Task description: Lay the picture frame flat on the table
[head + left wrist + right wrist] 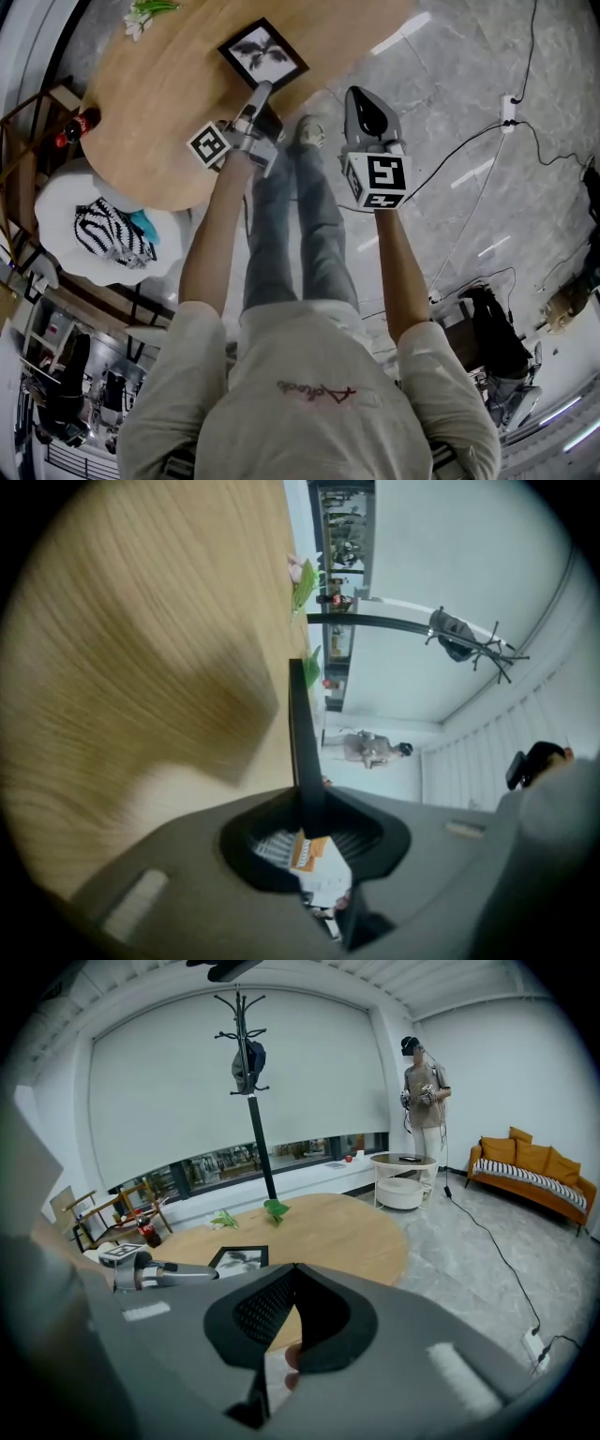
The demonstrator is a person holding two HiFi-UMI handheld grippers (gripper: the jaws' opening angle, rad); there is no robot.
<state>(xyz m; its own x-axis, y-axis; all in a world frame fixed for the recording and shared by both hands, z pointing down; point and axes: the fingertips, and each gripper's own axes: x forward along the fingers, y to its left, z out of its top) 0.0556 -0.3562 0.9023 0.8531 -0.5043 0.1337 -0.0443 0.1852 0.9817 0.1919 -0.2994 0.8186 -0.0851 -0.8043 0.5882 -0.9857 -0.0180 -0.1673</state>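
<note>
A black picture frame [263,54] with a black-and-white print lies flat, or very nearly so, on the round wooden table [169,103]. My left gripper [260,92] is shut on its near edge. In the left gripper view the frame [300,733] shows edge-on as a thin dark strip pinched between the jaws [306,797], close along the tabletop [141,667]. My right gripper [367,105] hangs over the floor to the right of the table, shut with nothing in it. From the right gripper view [294,1266] the frame [239,1258] and the left gripper [159,1275] show on the table.
Green paper flowers [145,13] lie at the table's far side. A white side table [66,202] with a striped cloth and a red bottle [80,124] stand at the left. Cables [487,159] cross the floor. A coat stand [251,1082], a person [424,1091] and a sofa [534,1171] are beyond.
</note>
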